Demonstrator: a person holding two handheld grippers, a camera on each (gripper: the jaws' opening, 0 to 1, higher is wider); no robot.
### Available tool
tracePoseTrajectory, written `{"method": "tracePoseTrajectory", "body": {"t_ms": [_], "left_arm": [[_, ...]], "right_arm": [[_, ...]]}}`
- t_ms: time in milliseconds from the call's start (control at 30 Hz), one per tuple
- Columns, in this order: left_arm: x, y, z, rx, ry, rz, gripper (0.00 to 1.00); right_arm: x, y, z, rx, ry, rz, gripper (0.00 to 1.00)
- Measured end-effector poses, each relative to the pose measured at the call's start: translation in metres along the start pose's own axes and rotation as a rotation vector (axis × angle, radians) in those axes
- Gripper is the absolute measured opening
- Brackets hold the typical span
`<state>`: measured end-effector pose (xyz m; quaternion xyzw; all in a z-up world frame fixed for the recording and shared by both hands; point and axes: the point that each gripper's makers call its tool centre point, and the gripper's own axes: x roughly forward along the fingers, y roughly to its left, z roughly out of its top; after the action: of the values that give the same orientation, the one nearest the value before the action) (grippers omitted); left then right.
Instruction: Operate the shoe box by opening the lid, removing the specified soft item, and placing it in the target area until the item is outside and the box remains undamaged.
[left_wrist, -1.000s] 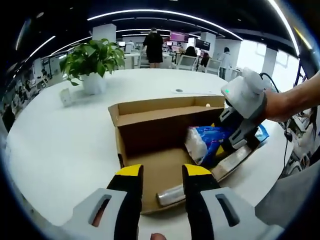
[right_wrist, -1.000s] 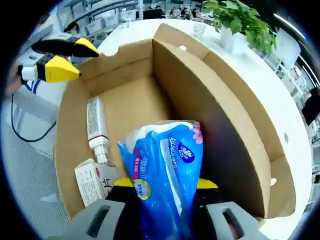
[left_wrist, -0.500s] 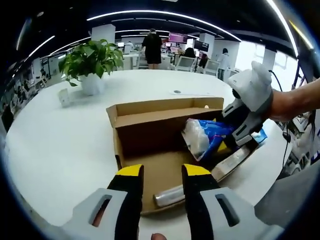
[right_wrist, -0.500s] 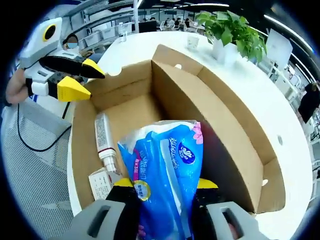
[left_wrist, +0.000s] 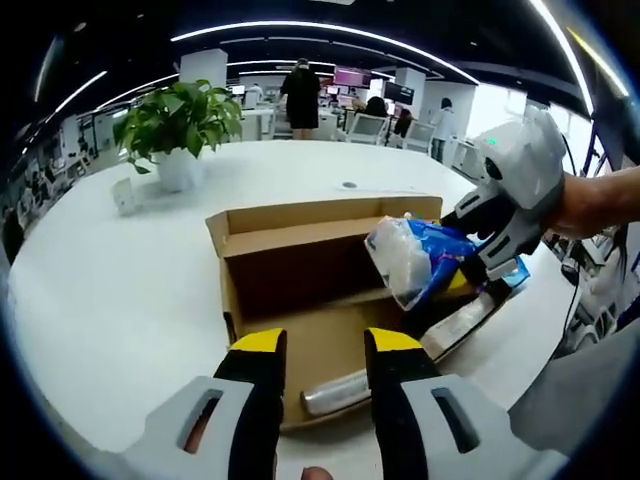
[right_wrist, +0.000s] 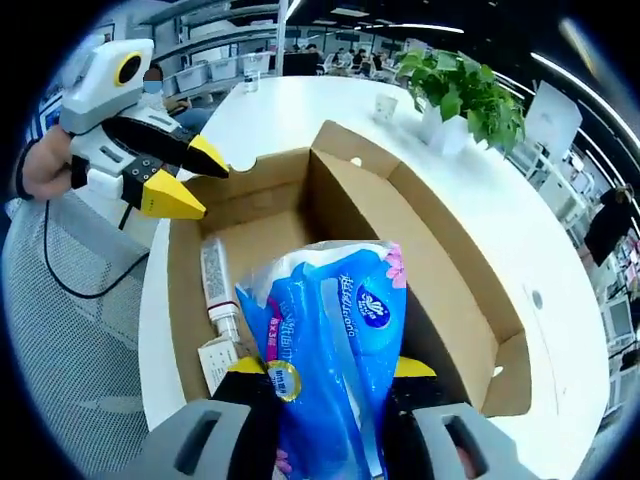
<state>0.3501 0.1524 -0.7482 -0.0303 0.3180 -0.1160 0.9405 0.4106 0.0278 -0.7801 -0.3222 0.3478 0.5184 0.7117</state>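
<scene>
The right hand-held gripper (right_wrist: 322, 385) pinches the tissue pack (right_wrist: 330, 350), which looks light, squashy and slippery, best held mid-body

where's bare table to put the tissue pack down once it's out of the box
Bare white table lies between the potted plant and the shoe box, and beyond the box's raised lid. Crowded: inside the box, where a tube lies, and the near edge by the left gripper. The right gripper holds the tissue pack.
</scene>
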Motion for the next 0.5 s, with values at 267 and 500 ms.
{"method": "tracePoseTrajectory", "body": {"t_ms": [267,500], "left_arm": [[0.000,-0.001,0.001,-0.009,-0.007,-0.013,0.31],[0.000,-0.005,0.003,-0.007,-0.011,-0.028,0.32]], "right_arm": [[-0.014,0.004,0.015,0.004,-0.043,-0.024,0.35],[-0.028,0.004,0.021,0.011,-0.072,-0.048,0.35]]}}
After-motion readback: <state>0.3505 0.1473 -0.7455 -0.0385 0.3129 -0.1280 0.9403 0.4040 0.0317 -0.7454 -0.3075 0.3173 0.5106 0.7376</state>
